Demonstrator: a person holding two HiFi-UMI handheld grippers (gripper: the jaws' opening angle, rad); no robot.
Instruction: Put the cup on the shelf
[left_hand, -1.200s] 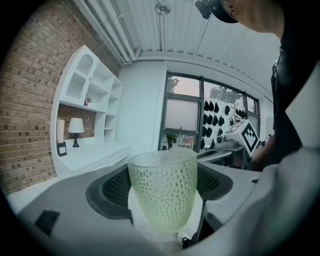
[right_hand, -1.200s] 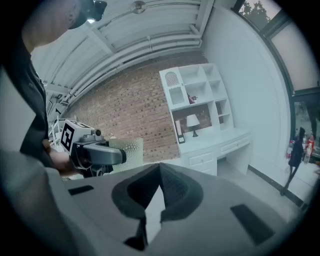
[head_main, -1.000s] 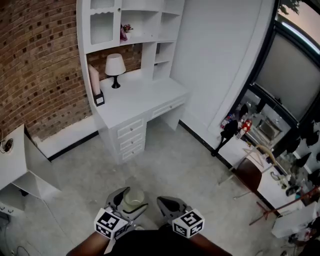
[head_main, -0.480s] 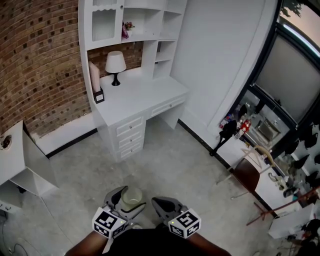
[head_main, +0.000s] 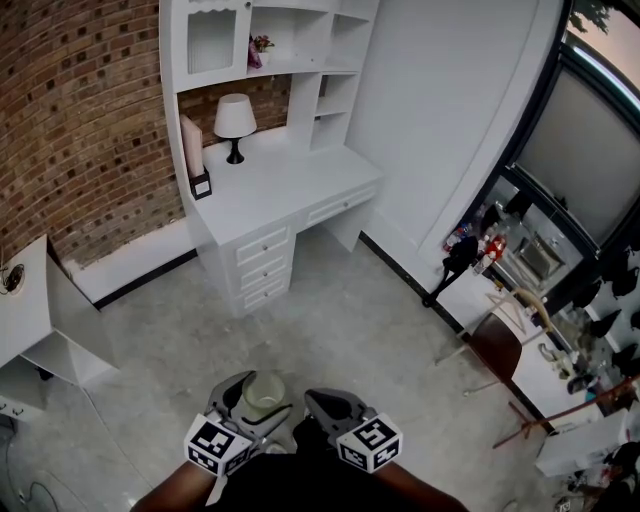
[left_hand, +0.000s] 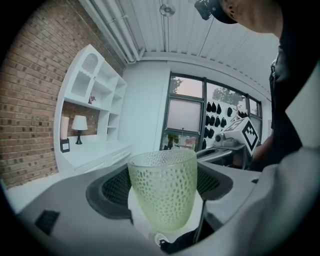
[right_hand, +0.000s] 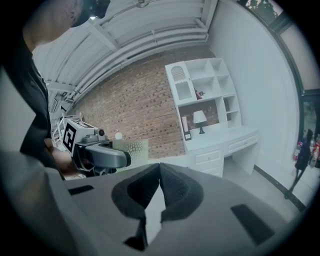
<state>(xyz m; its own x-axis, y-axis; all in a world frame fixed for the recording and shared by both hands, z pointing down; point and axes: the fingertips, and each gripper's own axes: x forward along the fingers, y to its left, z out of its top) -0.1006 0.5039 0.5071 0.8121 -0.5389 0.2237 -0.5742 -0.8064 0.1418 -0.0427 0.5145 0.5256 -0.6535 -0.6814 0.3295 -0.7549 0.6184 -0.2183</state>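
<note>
A pale green dimpled glass cup (left_hand: 162, 187) stands upright between the jaws of my left gripper (head_main: 255, 397), which is shut on it; the cup (head_main: 263, 394) also shows low in the head view. My right gripper (head_main: 330, 408) hangs beside it, jaws shut with nothing between them. In the right gripper view the cup (right_hand: 131, 148) appears at the left behind the left gripper. The white shelf unit (head_main: 290, 50) rises over a white desk (head_main: 270, 185) against the brick wall, well ahead of both grippers.
A table lamp (head_main: 234, 122) and a small frame (head_main: 200, 185) sit on the desk. A low white cabinet (head_main: 40, 320) stands at the left. At the right are a chair (head_main: 500, 345) and cluttered furniture by the dark window. Grey floor (head_main: 340, 320) lies between me and the desk.
The view has shifted slightly, so the desk and shelf sit a little further right in the frame. Both grippers stay low with the cup still held.
</note>
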